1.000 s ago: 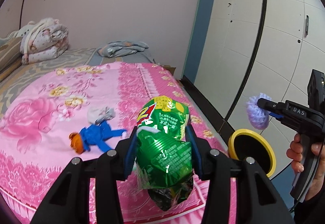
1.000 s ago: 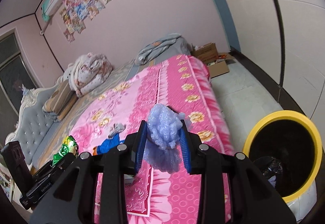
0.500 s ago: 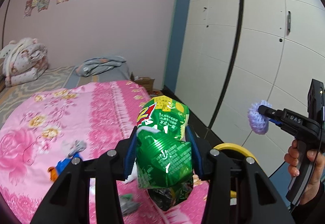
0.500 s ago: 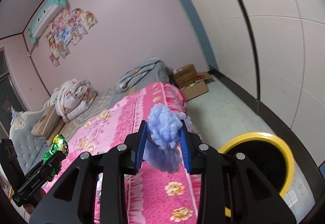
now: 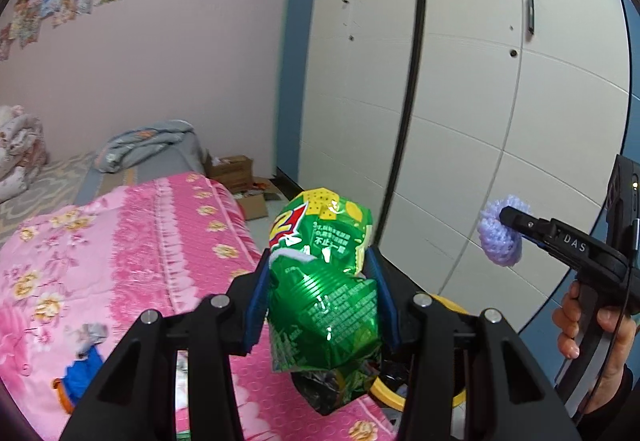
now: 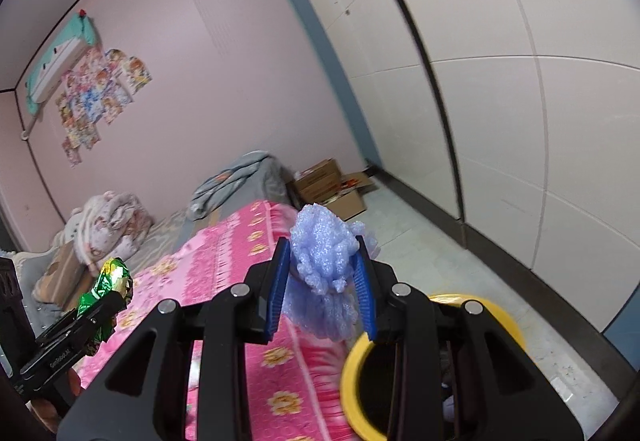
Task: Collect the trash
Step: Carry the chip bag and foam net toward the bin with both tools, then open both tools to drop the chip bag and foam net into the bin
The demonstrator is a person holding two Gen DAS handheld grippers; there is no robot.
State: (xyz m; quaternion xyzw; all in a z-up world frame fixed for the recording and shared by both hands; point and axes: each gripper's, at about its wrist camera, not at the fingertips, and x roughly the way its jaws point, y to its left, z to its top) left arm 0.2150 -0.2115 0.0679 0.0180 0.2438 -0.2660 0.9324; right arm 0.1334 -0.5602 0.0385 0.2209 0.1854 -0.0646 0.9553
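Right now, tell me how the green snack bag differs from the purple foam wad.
The green snack bag is shiny printed foil; the purple foam wad is matte, bumpy and plain. The bag is larger, hanging below its pads, while the wad is a smaller bunched clump. The left gripper clamps the bag, the right gripper the wad. Both are crumpled and held above the pink bedspread, near the yellow bin.

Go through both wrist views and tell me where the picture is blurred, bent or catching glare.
Left wrist view: the green snack bag throws bright glare off its foil; the wardrobe doors bow from the fisheye lens; dark corners. Right wrist view: the yellow bin and the pink bedspread are smeared by motion blur, while the purple foam wad stays sharp; the wall lines curve.
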